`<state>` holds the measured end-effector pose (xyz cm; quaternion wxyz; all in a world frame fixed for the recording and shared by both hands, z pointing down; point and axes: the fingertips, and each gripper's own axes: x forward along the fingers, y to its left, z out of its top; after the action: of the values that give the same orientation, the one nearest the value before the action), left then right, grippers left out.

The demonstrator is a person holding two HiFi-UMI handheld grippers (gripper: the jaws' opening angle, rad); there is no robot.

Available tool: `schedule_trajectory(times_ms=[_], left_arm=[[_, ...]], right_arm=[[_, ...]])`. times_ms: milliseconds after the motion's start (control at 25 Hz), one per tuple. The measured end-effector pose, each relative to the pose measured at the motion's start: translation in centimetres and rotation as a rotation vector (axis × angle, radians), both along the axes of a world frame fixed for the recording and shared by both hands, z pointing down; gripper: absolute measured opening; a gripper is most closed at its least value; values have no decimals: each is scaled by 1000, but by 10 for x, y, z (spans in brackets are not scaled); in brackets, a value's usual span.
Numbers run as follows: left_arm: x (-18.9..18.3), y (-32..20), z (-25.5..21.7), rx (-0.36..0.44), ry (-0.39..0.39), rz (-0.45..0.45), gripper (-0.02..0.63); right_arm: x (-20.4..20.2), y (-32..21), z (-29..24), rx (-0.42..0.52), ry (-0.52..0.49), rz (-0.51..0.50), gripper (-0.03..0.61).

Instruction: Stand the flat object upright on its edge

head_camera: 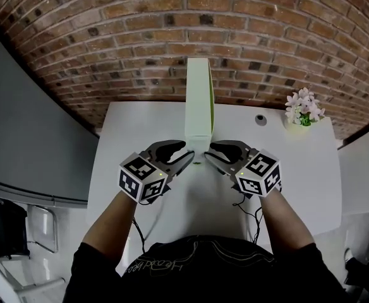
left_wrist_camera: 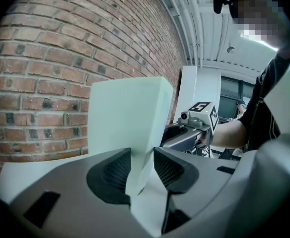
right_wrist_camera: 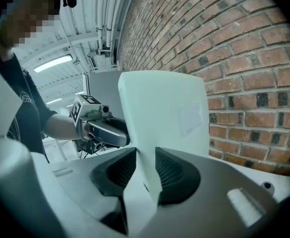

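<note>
Brick wall [head_camera: 108,30], white desk [head_camera: 140,125]: smooth pale-green flat panel [head_camera: 198,100] upright on edge.
Clamped on its near lower edge: left tongs [head_camera: 187,156], right tongs [head_camera: 210,154], ribbed pads.

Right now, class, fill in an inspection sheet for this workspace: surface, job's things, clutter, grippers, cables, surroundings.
Surface: white table, set against the wall.
Job's things: pale flat board, upright on its edge at mid-table.
Clutter: flower pot at the far right corner; small round fitting beside it.
Grippers: left gripper and right gripper meet at the board's near end, each with its fingers closed on it.
Cables: dark leads hang from both grippers toward the person.
Surroundings: brick wall behind the table; grey panel to the left.
</note>
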<state>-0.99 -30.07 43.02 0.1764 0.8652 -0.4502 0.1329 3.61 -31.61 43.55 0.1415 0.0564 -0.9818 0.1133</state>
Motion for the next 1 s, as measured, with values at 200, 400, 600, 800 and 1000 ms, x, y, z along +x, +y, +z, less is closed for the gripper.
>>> schedule_trajectory(times_ms=[200,400,600,800,1000], left_arm=[[-3,-6,1,-4,4,-3,146],[-5,-4,2,4,-31,11,146],[-7,9,-1,0,25,-21,147],[6,51,-23,18,104,-32,147],[22,111,-48,-11,227,-36,146]], right_arm=[[-3,-6,1,2,2,12,126],[-4,-5,-3,24,-1,20,126],[7,4,-18,61,-19,67,126],[27,41,-45,84,-74,120,126],[46,111,-70,14,-156,105,126]])
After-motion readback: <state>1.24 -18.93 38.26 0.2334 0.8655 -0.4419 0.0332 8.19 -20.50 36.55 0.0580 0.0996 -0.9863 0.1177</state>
